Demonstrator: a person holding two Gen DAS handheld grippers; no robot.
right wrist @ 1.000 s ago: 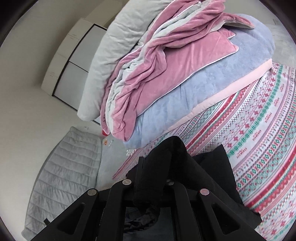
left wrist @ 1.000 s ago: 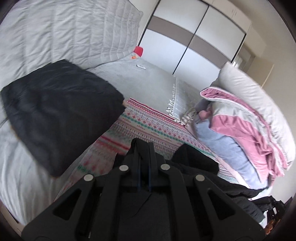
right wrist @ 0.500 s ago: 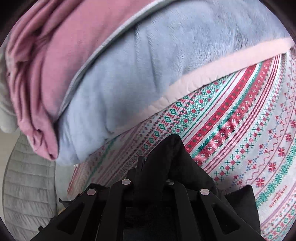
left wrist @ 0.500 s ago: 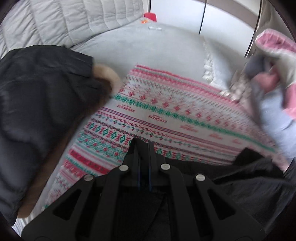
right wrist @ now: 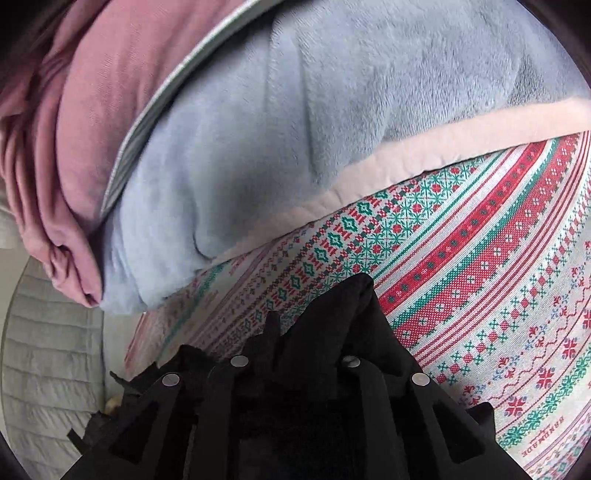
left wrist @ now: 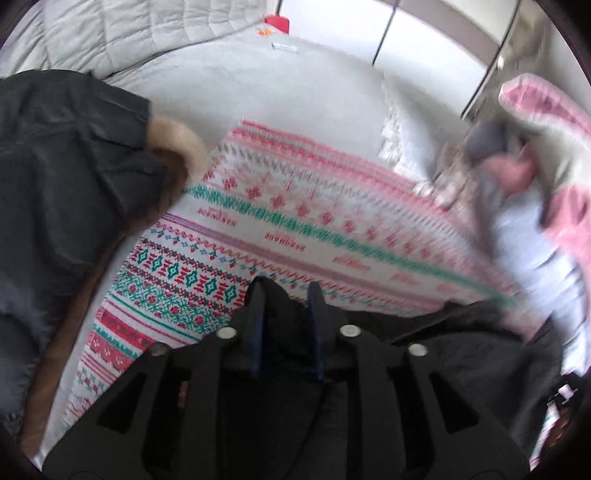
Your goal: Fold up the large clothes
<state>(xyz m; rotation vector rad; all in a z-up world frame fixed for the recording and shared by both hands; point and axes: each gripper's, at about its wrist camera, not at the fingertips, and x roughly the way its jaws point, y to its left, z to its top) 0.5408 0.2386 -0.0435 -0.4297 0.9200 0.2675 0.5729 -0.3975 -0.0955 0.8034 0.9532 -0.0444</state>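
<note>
A black garment (left wrist: 461, 350) lies bunched on the red, green and white patterned blanket (left wrist: 295, 221) just under my left gripper (left wrist: 286, 291). Its jaws are opening, the blue-edged fingers stand apart, and dark cloth lies loose between them. In the right wrist view a thick fold of the same black garment (right wrist: 347, 310) stands up over my right gripper (right wrist: 310, 321). Those jaws are opening too. The left fingertip is free of the fold, and the cloth hides the right one. Both grippers sit low over the patterned blanket (right wrist: 480, 277).
A dark parka with a tan fur trim (left wrist: 66, 184) lies at the left. A pile of blue fleece (right wrist: 277, 129) and pink bedding (right wrist: 74, 147) rises close ahead of the right gripper. Behind are a grey quilt (left wrist: 129, 29), a red object (left wrist: 277, 22) and a wardrobe (left wrist: 424, 29).
Both grippers came down and forward onto the patterned blanket with the black garment. Both pairs of jaws, shut on the cloth before, have since parted.
</note>
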